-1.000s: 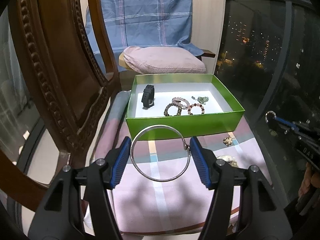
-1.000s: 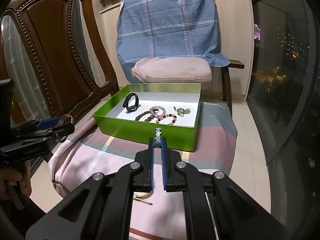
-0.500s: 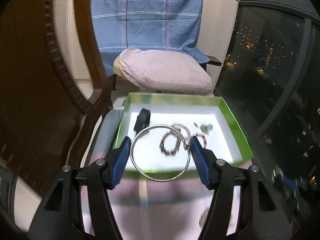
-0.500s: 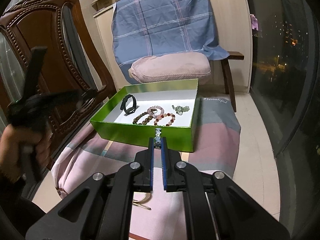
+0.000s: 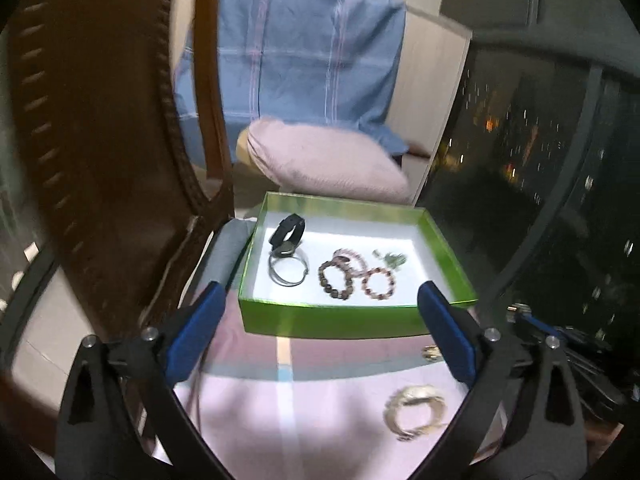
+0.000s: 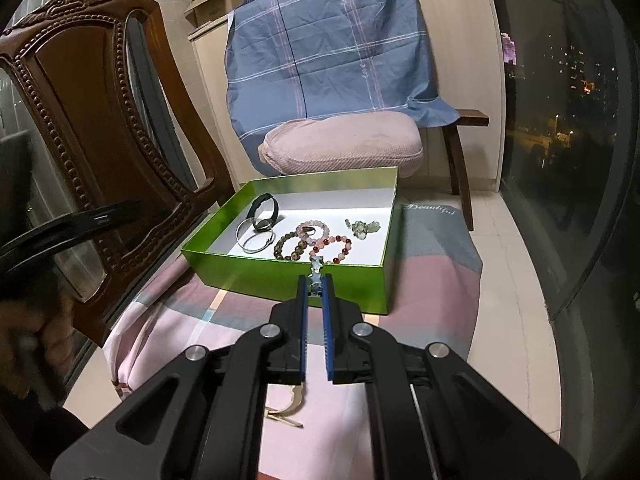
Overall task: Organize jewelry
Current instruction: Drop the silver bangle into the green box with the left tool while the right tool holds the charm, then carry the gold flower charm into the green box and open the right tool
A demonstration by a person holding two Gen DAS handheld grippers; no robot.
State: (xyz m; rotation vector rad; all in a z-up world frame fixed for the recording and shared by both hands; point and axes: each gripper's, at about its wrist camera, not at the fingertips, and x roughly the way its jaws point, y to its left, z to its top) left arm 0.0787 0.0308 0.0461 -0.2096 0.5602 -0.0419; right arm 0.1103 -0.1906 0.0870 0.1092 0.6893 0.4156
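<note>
A green box (image 5: 352, 322) stands on the pink checked cloth (image 5: 288, 412). In it lie a silver bangle (image 5: 280, 280), a black band (image 5: 287, 232), two bead bracelets (image 5: 335, 280) and a green stone piece (image 5: 394, 260). My left gripper (image 5: 322, 292) hovers before the box's near wall, its jaws opening wide with nothing between them. My right gripper (image 6: 316, 278) is shut on a small pale-blue star chain (image 6: 317, 266), just short of the box (image 6: 288, 276). The bangle (image 6: 244, 245) rests against the black band (image 6: 264, 208).
A pale bracelet (image 5: 416, 410) and a small gold piece (image 5: 432, 352) lie on the cloth near the left gripper's right finger. A carved wooden chair back (image 6: 100, 120) rises at the left. Behind the box sit a pink pillow (image 6: 340, 148) and a blue plaid cloth (image 6: 332, 56). A dark window (image 6: 560, 120) runs along the right.
The left gripper carried the silver bangle over the box, let it go and drew back up. The bangle now lies in the box beside the black band. The right gripper has stayed put.
</note>
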